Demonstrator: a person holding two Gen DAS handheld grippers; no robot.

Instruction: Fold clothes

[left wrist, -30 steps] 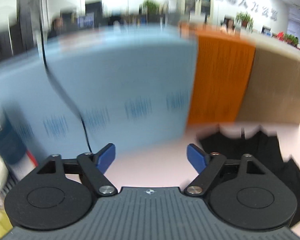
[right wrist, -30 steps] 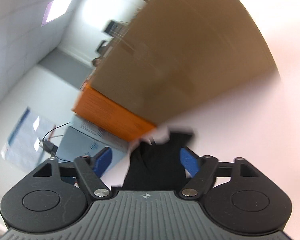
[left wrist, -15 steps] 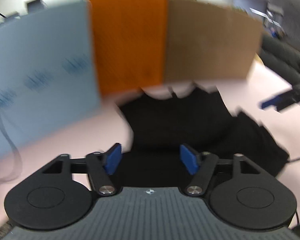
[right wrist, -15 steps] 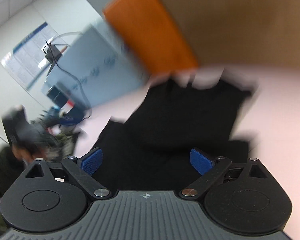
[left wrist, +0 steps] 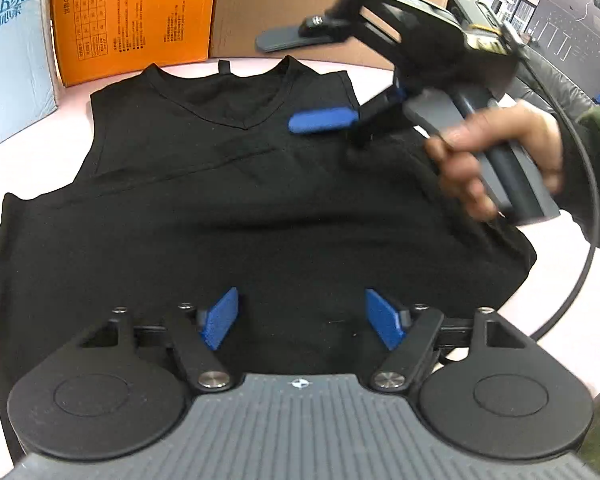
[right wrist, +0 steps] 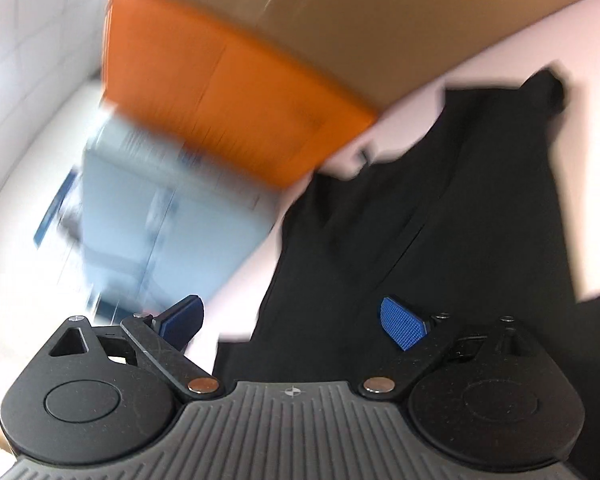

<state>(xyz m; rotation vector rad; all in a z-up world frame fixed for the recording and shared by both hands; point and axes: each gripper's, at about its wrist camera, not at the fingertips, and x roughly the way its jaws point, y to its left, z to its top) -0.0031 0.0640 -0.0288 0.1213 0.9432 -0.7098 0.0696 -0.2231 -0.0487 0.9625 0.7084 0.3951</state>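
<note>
We see the black vest (left wrist: 260,208) spread flat on the pink table (left wrist: 28,136), neck toward the far boxes (left wrist: 140,16). Our left gripper (left wrist: 302,320) hangs over its near hem, fingers apart, empty. Our right gripper (right wrist: 292,320), also spread, views the vest through heavy blur; its near edge is hidden.

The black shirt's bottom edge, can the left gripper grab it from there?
Probably yes. The left gripper hangs open right over the black shirt near its lower part, nothing lies between, and the right gripper is farther up by the collar.
</note>
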